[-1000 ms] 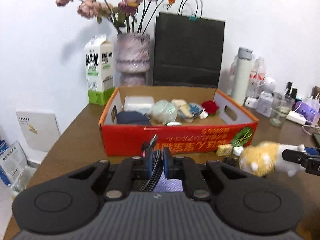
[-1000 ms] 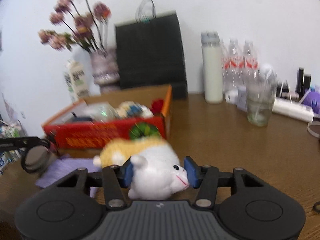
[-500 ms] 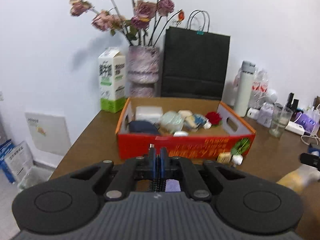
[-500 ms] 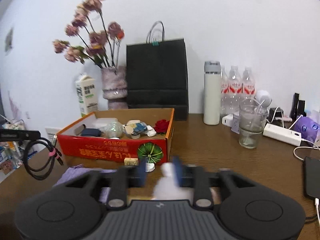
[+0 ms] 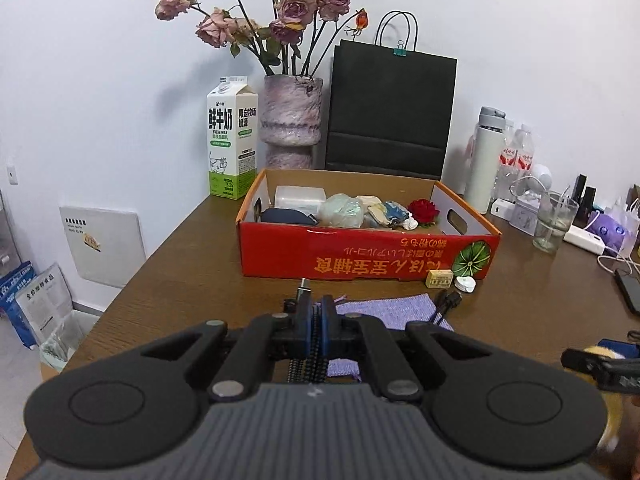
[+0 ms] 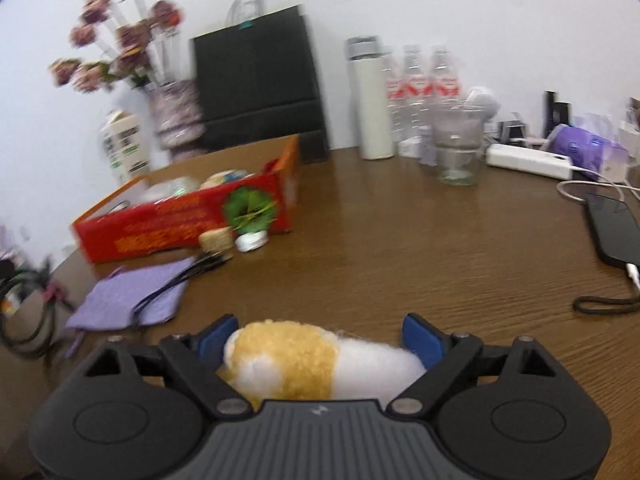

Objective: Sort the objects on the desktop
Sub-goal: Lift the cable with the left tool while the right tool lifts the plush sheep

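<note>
Right wrist view, nearest to us: the right gripper (image 6: 320, 340) is spread wide, and the plush toy (image 6: 304, 364) lies between its blue pads (image 6: 420, 340) close to the body. We cannot tell whether the pads press it at all; we judge it is loose there. If we lift now, the toy may roll out and fall to the table (image 6: 400, 260), because nothing pinches it.

On the left, the left gripper (image 5: 315, 320) is closed almost completely on a braided black cable (image 5: 308, 368), which hangs down from the jaws; one plug end stands up above them. The hanging loops could catch the purple cloth (image 5: 384, 312) just below and drag it along.

A little further, another thin cable (image 6: 180, 276) lies across the cloth, so pulling the cloth would disturb this one also. A small yellow block (image 5: 439, 279) and a white cap (image 5: 466, 283) sit just beside the front wall of the red box (image 5: 360, 256).

The box already holds several things. A swinging cable could strike its near wall, or land outside.
</note>
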{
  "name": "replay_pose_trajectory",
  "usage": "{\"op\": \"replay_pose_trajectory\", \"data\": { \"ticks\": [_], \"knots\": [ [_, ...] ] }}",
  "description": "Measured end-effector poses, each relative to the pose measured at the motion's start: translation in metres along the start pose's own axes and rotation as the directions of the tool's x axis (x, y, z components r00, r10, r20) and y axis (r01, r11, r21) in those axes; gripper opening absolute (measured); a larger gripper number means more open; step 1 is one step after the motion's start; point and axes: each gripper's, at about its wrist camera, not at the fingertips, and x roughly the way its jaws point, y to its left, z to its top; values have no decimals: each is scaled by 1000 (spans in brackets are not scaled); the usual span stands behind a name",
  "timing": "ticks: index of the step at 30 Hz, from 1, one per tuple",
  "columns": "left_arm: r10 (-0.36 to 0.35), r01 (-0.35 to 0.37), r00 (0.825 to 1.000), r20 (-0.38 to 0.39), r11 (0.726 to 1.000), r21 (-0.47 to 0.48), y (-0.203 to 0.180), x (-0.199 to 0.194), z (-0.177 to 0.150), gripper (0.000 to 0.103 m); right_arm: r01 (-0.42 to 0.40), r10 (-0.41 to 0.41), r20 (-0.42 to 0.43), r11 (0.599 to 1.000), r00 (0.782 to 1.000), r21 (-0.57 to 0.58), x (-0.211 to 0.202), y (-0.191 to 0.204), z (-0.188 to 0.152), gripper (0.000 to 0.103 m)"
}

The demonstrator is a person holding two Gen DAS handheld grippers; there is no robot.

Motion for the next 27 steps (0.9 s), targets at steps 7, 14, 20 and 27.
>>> {"op": "replay_pose_trajectory", "data": {
  "ticks": [7, 14, 20, 27],
  "knots": [
    [-4, 4, 1000, 0, 1000, 5, 1, -8, -4, 6, -112, 127, 54, 967, 990, -230, -58, -4, -9, 91],
    [-6, 6, 1000, -4, 1000, 15, -5, -9, -6, 6, -97, 85, -48, 889, 995, -448, -58, -13, -27, 91],
    [-5, 4, 1000, 13, 999, 35, -13, -14, -5, 6, -98, 76, -93, 961, 993, -258, -18, 16, -25, 89],
    [-7, 7, 1000, -9, 1000, 7, -1, -13, -7, 6, -98, 73, -104, 963, 992, -253, -17, 19, -31, 83]
  ]
}}
